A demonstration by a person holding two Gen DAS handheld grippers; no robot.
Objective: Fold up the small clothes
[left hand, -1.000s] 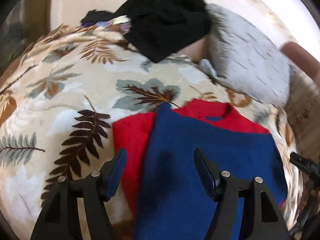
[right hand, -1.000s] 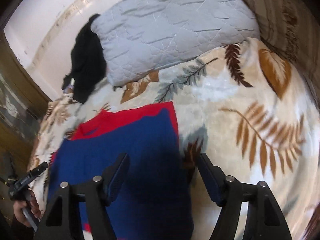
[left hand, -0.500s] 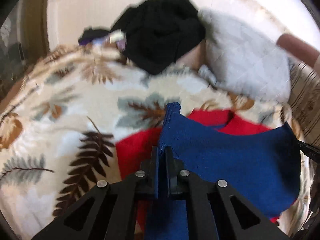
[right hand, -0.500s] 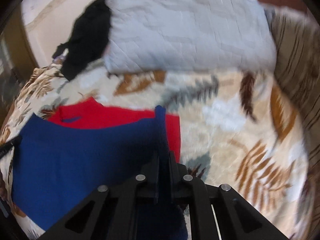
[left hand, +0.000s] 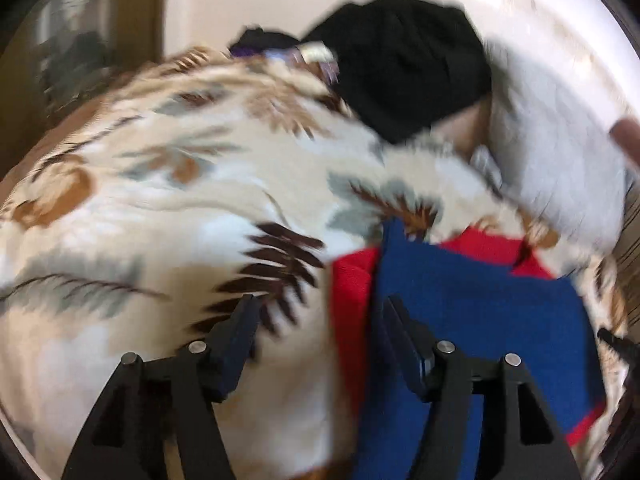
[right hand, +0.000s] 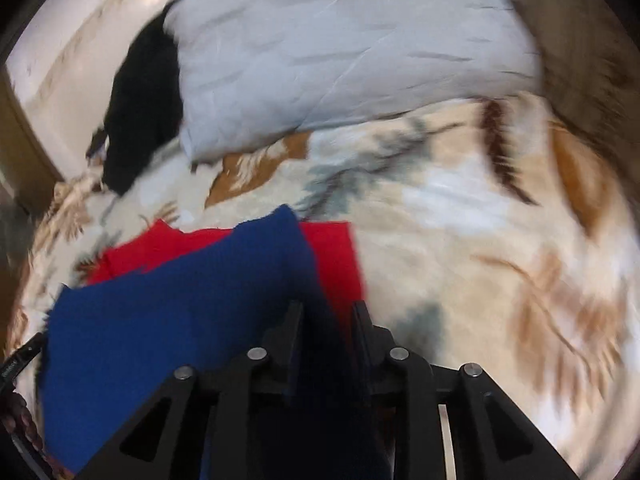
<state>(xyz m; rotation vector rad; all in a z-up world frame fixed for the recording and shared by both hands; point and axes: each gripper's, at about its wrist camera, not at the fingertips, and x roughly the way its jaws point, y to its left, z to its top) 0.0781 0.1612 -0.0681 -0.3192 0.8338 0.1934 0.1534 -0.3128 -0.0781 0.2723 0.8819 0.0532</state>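
Observation:
A small red and blue knitted garment (left hand: 472,304) lies on a leaf-patterned blanket (left hand: 160,200), the blue part folded over the red. My left gripper (left hand: 320,320) is open at the garment's left edge, with the red edge between its fingers and no grip on the cloth. In the right wrist view the garment (right hand: 180,304) lies at the lower left. My right gripper (right hand: 326,320) has its jaws partly apart around the blue corner, which runs up between the fingers. Both views are blurred.
A grey quilted pillow (right hand: 340,52) lies at the back of the bed, also in the left wrist view (left hand: 560,152). A black garment (left hand: 400,60) is heaped beside it, and shows in the right wrist view (right hand: 140,108). A pale wall stands behind.
Both grippers were shut on the blue cloth half a second ago. The left has opened wide and shifted left. The right jaws have parted a little.

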